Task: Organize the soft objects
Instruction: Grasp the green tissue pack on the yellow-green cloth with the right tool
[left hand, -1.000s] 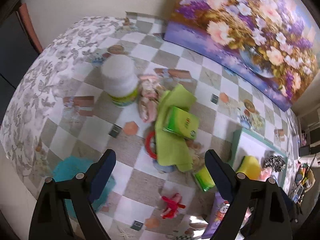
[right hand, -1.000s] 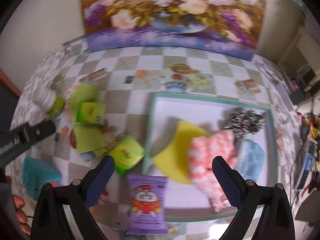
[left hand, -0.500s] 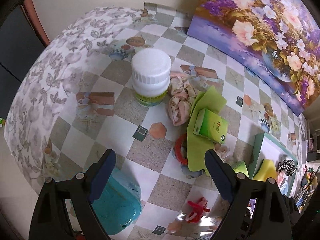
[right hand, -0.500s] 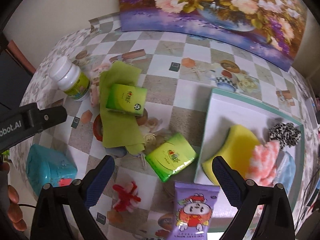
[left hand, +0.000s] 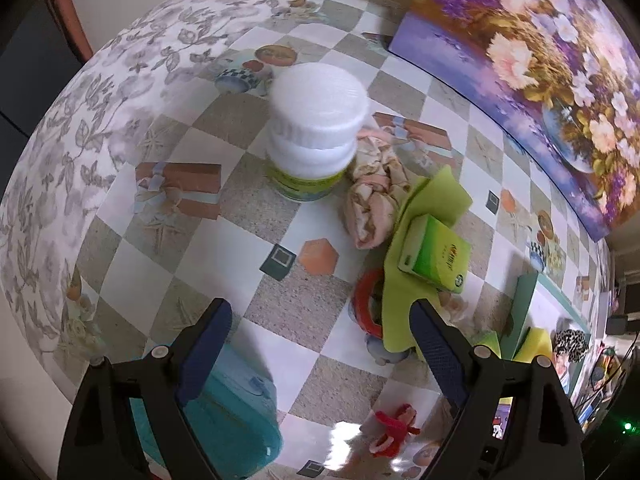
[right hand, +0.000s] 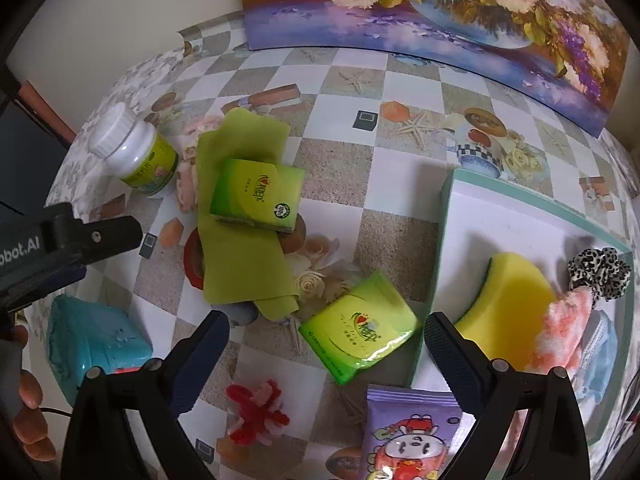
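left tool [left hand: 320,332]: wide, holds nothing
right tool [right hand: 326,338]: wide, empty, above tissue pack [right hand: 358,334]
tissue pack: flat, long axis diagonal, beside tray [right hand: 436,256]

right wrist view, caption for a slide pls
Open right gripper above a green tissue pack beside the tray.

We see a glossy checked tablecloth [right hand: 404,92], a smooth white plastic bottle [left hand: 316,128], shiny film-wrapped tissue packs [right hand: 358,332], a matt green cloth [right hand: 240,264], a porous yellow sponge [right hand: 508,304] and a fluffy coral towel [right hand: 560,332].
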Demonstrator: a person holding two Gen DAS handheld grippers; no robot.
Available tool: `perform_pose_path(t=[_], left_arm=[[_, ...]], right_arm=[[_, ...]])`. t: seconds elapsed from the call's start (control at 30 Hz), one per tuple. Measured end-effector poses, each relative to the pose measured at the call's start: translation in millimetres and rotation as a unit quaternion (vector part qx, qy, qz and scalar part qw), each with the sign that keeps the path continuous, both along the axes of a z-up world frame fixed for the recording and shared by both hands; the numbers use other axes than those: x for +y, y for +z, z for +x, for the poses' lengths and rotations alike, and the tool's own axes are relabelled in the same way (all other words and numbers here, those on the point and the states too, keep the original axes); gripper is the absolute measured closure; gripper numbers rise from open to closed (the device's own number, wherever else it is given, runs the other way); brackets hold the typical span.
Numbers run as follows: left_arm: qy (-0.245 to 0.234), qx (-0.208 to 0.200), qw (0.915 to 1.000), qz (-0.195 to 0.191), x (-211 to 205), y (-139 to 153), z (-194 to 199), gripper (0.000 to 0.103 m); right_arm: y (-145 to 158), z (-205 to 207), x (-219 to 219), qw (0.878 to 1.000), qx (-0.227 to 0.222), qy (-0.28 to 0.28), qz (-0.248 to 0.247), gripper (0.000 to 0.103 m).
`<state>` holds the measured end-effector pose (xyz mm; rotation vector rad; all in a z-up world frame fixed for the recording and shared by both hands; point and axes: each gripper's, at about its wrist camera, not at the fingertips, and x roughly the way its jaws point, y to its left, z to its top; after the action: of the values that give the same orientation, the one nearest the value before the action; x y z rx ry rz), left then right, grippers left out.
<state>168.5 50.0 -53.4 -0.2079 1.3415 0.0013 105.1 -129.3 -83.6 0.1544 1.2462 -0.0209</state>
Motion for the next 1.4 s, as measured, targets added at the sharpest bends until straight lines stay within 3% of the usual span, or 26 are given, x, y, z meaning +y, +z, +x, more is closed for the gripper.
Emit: perform_pose_path(t=[0.37,0.6,0.8,1.07,1.4], left_arm=[[0.002,-0.015,0.9998,-0.012,11.4,8.3,2.0,0.012],[-0.003,-0.017,0.9995,-0.028,16.1,8.8,2.9,0.012],[-0.008,-0.013,0.9993,-0.035,20.2,4.4,8.4,0.012],[-0.031,-0.025,0.9992,-0.003,33.6,9.7,24.1,0.012],[-0.068,-0.013,0.9970,-0.033,25.7,-1.7,46.2,0.012]], right_arm=[[-13.1,2.1,6.4,1.000,0.017,-0.012,0.014,0.003],[5.7,5.7,10.2,0.999,-0.013,-0.009,0.029,0.003],[15.2,20.0,8.8,1.000,-0.017,-0.023,0.012,0.003],[-0.5,47.9,11.2,0.998,0.004,-0.031,0.050,0.003],[-23.6,85.0,18.1,0.997,0.005,-0.031,0.078,0.003]])
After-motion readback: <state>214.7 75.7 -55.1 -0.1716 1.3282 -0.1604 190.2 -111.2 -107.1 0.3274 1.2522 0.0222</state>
